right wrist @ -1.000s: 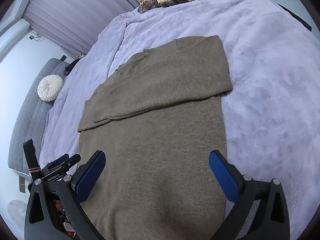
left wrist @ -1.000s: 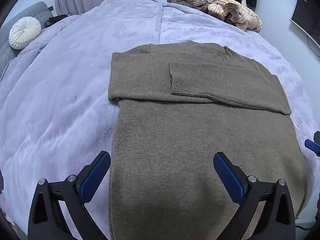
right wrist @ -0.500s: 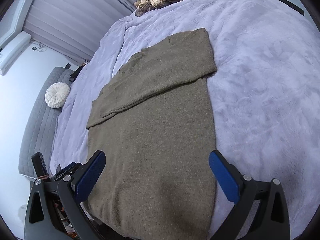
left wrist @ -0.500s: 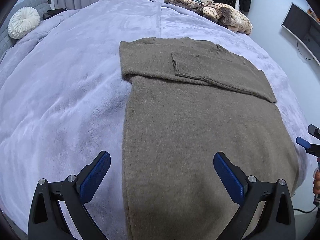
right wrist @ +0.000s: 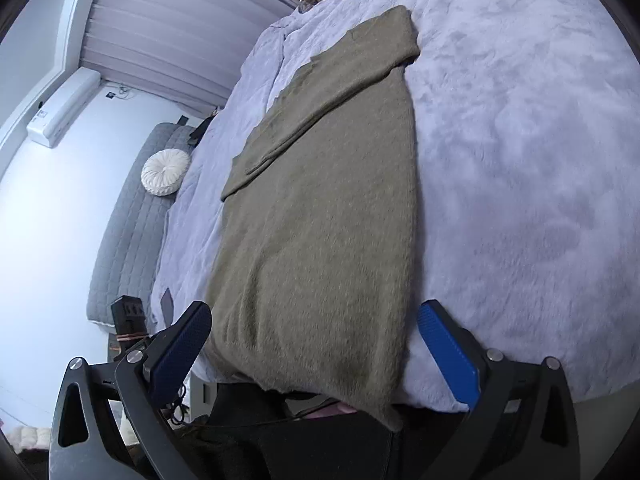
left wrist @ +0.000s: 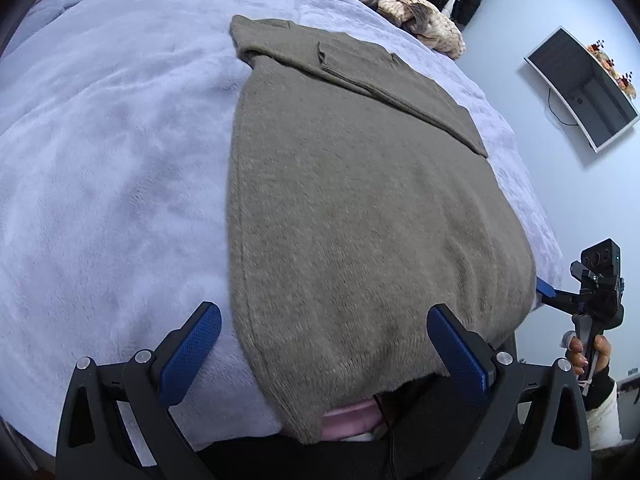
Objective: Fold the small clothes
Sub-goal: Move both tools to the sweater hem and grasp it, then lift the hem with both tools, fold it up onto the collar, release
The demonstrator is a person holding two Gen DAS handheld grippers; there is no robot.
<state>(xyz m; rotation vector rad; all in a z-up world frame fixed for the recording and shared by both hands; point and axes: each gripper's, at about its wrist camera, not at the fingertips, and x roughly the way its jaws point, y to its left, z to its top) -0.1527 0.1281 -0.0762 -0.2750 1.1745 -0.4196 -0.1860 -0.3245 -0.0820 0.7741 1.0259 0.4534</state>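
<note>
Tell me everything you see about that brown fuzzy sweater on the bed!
The olive-brown knitted sweater looks soft and fuzzy. It lies flat on the pale lilac plush blanket, both sleeves folded across its chest at the far end. Its near hem hangs over the bed's edge. Both pairs of tongs, left and right, are open beside the hem, not gripping it.

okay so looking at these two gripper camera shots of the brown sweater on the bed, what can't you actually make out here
- Sweater hem: in both wrist views it hangs over the bed edge, and where it ends is lost against the dark below.
- Clothes pile: far off at the top in both views; single garments cannot be told apart.
- Right gripper in the left wrist view: its fingers sit mostly behind the sweater's edge.
- Left gripper in the right wrist view: mostly behind the right gripper's own near finger.
</note>
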